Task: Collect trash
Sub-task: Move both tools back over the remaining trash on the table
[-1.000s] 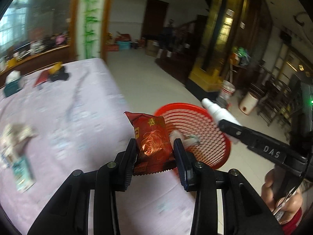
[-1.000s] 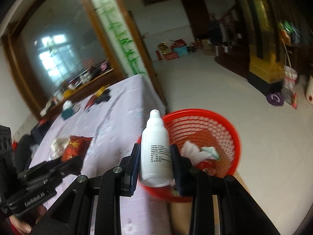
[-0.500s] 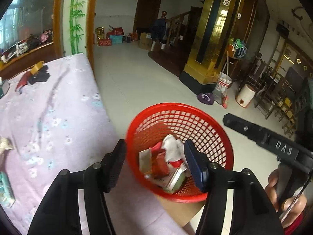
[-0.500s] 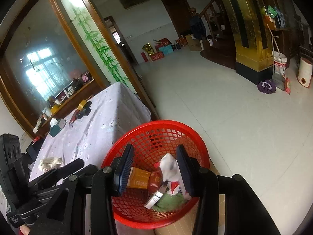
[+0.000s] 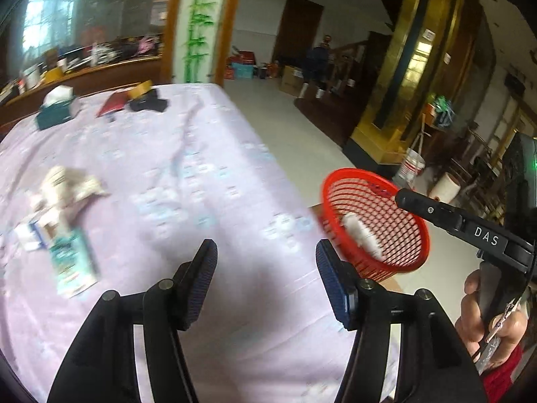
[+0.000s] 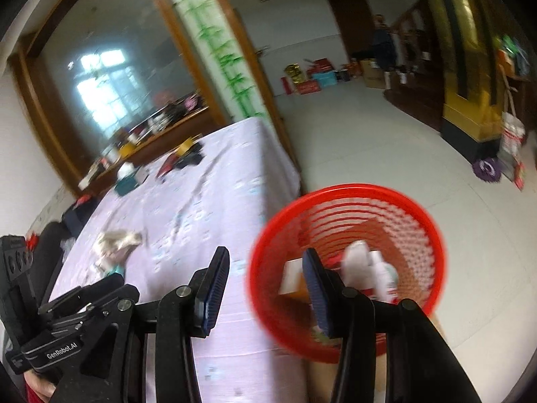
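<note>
**So, both your grippers are empty and the trash is split between basket and table**

Okay, quick rundown of where you stand; your left gripper [image 5: 266, 280] hangs over the lilac flower-print tablecloth [image 5: 188, 181] with its blue-padded jaws apart and nothing between them; only bare cloth shows in the gap. Your right gripper [image 6: 265, 288] is partly spread too, and its jaws are opening a touch more right now; nothing is pinched there either; one finger sits in front of the cloth, the other in front of the basket.

The round red plastic mesh basket [image 6: 433, 235] sits just off the table's edge, on something brown and box-like that I can't make out properly; inside it you've got a white plastic bottle [image 5: 360, 233] lying on its side, plus a white-and-orange carton [image 6: 290, 280] and some crumpled white stuff; it's blurry, so I can't sort the pile further.

Still on the table, over on the left of your left view: a crumpled beige paper wad [image 5: 68, 188], a flat teal-and-white packet [image 5: 72, 265] just below it, and a small blue-and-white box [image 5: 30, 235] beside that; all well apart from the basket.

At the far end of the table there's a dark green tissue box [image 5: 55, 112], a red booklet [image 5: 112, 104] and a black pouch [image 5: 149, 104]; your hand [image 5: 490, 322] on the right gripper's handle shows at the lower right.
</note>
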`<state>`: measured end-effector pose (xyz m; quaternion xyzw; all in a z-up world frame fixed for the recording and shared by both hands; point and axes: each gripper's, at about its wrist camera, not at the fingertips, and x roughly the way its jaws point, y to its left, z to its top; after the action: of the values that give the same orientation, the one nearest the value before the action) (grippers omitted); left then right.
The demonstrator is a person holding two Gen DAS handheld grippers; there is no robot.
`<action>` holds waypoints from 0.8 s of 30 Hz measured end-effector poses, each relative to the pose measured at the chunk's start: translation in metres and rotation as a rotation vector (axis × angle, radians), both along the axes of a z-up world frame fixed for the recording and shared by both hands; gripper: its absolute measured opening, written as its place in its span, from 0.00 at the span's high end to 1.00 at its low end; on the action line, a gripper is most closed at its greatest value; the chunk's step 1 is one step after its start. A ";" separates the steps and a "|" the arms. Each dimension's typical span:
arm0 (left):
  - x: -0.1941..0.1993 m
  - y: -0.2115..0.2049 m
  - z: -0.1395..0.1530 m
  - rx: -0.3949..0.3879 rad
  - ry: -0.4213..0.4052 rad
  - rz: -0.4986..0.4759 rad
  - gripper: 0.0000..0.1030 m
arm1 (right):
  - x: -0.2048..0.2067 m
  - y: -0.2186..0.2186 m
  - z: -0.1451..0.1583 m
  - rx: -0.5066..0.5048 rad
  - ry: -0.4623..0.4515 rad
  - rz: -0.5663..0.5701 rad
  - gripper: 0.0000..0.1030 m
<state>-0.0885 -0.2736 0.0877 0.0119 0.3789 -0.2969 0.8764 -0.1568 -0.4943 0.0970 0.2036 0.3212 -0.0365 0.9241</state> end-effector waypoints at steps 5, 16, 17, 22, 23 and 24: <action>-0.002 0.060 -0.002 -0.009 0.011 0.088 0.42 | 0.020 0.051 -0.001 -0.017 0.023 0.108 0.48; 0.007 0.200 -0.027 -0.048 0.080 0.392 0.42 | 0.077 0.179 -0.006 -0.014 0.086 0.428 0.48; 0.008 0.210 -0.029 -0.053 0.089 0.415 0.42 | 0.084 0.189 -0.006 -0.017 0.093 0.446 0.48; 0.015 0.247 -0.036 -0.064 0.111 0.509 0.42 | 0.141 0.243 -0.008 0.044 0.115 0.604 0.48; 0.017 0.254 -0.037 -0.071 0.117 0.525 0.42 | 0.148 0.250 -0.010 0.044 0.124 0.619 0.48; 0.018 0.258 -0.038 -0.079 0.121 0.532 0.42 | 0.163 0.261 -0.015 0.041 0.139 0.627 0.48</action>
<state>-0.0705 -0.0155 0.0496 -0.1402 0.4087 -0.0709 0.8991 0.0065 -0.2332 0.0819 0.1105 0.4313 0.2425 0.8620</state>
